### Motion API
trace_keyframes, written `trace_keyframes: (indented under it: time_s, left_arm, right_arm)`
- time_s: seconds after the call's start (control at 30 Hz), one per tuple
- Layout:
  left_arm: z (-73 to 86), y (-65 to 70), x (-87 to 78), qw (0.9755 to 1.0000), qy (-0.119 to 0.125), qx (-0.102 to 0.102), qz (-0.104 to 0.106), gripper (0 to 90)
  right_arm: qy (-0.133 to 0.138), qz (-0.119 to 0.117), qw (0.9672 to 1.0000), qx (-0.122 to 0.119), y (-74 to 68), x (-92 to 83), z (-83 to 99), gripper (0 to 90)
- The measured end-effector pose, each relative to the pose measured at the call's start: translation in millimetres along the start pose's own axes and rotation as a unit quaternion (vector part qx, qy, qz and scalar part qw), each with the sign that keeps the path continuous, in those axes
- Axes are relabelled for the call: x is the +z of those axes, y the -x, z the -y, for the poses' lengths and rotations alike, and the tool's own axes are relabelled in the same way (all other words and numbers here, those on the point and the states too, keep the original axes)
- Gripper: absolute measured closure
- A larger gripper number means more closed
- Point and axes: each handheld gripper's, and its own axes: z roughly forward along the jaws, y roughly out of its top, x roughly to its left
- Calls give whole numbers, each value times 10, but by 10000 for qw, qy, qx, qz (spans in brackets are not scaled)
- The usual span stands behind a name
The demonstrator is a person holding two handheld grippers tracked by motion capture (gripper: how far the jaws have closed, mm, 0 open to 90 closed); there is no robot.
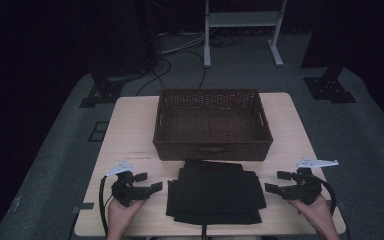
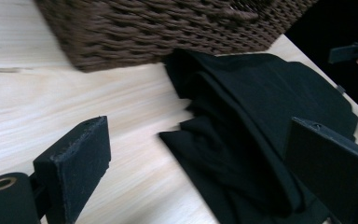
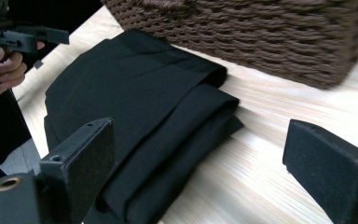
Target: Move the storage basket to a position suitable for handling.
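The left hand-held gripper [image 1: 149, 183] and right hand-held gripper [image 1: 275, 182] are both gaping wide, gripping nothing, flanking the folded black cloth [image 1: 215, 192], which is lying on the desk [image 1: 130, 130] just before the wicker basket [image 1: 212, 148].

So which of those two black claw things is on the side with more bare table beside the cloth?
The left gripper. It hovers over a wide strip of bare table beside the folded black cloth; the right gripper has less wood around it.
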Motion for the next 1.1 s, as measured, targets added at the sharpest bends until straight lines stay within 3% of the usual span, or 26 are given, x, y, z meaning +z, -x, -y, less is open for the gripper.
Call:
trace_keyframes:
  time_s: [0.17, 0.33, 0.53, 0.67, 1.1]
  left_arm:
    - [-22, 84, 97, 9998, -168, -87, 13, 67]
    - [-25, 141, 188, 9989, -417, -231, 11, 67]
    - [-9, 196, 261, 9962, -749, -419, -120, 67]
    - [5, 227, 331, 9942, -938, -509, -95, 67]
    - [55, 330, 609, 9884, -1442, -463, 129, 68]
  right_arm:
    - [-160, -38, 9999, -37, -69, 96, -29, 86]
    - [-372, -112, 9992, 120, -89, 222, -15, 86]
    - [-498, -254, 9978, 346, -76, 315, 21, 86]
    - [-646, -255, 9966, 433, -71, 395, 42, 86]
    - [-1170, -247, 9906, 658, -97, 640, 106, 92]
